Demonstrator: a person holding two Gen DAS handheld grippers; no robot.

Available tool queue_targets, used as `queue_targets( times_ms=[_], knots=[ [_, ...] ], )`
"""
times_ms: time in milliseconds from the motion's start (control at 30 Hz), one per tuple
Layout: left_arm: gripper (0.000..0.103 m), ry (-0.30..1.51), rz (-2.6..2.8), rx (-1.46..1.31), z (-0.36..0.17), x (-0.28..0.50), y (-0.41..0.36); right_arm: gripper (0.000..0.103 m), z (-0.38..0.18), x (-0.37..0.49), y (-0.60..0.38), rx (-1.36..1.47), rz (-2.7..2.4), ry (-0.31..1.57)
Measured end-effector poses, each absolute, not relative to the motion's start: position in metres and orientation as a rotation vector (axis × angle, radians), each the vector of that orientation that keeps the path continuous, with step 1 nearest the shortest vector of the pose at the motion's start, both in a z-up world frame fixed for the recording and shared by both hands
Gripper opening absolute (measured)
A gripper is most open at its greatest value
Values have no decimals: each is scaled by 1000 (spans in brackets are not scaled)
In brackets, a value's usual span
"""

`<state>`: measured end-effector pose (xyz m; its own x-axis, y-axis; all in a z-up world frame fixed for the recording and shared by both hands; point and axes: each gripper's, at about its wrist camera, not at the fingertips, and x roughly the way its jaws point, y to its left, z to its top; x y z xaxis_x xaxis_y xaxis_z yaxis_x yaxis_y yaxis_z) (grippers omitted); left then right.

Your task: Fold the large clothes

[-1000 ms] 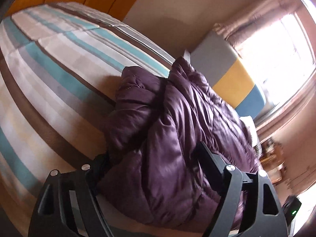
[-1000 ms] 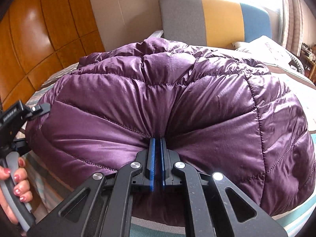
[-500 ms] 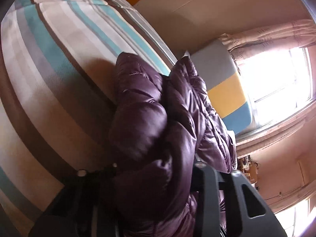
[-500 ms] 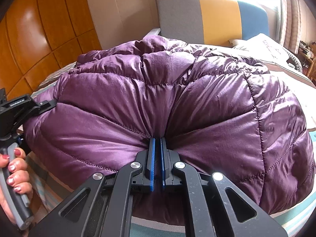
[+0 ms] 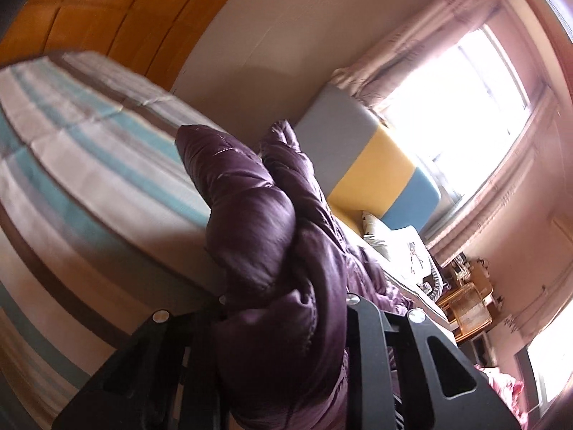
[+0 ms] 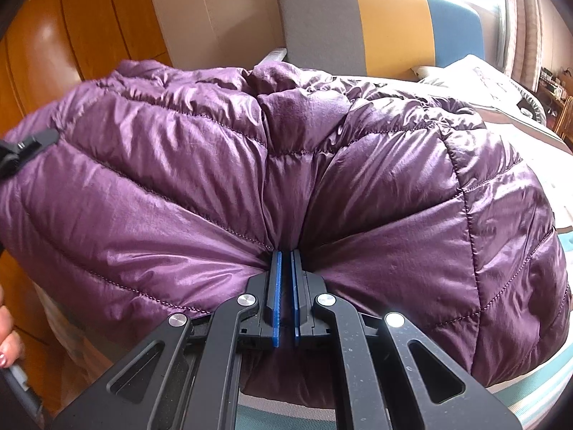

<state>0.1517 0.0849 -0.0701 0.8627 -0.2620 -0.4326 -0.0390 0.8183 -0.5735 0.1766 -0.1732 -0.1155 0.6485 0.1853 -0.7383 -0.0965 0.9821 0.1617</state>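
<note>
A purple quilted down jacket (image 6: 358, 186) is bunched and lifted off a striped bed (image 5: 82, 165). My right gripper (image 6: 285, 254) is shut on a pinch of its fabric, blue pads nearly together. My left gripper (image 5: 283, 308) is closed around a thick fold of the same jacket (image 5: 258, 222), which fills the gap between its fingers and hides the tips. The left gripper's body (image 6: 21, 147) shows at the left edge of the right wrist view, at the jacket's far end.
A wooden headboard (image 6: 71, 36) and beige wall stand behind the bed. A grey, yellow and blue headboard panel (image 6: 376, 28) and a white pillow (image 5: 397, 251) lie beyond the jacket. A bright window (image 5: 465, 100) and a small wooden stand (image 5: 465, 308) are at the right.
My left gripper has closed onto the jacket's fold and lifted and tilted, so more wall and window show. The jacket has risen in the right wrist view. My right gripper keeps its grip.
</note>
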Motion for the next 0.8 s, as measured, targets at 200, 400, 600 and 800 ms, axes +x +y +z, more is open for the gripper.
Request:
queue_targets(
  times_ms=[200, 400, 600, 800],
  knots=[
    [21, 462, -192, -515, -43, 139, 60, 3, -119, 176, -174, 84, 159, 833],
    [21, 435, -194, -453, -29, 132, 49, 3, -100, 155, -215, 299, 185, 758],
    [21, 416, -195, -403, -23, 127, 37, 3, -85, 129, -266, 220, -7, 717],
    [22, 369, -249, -309, -3, 121, 5, 3, -93, 116, -322, 266, -151, 697]
  ],
)
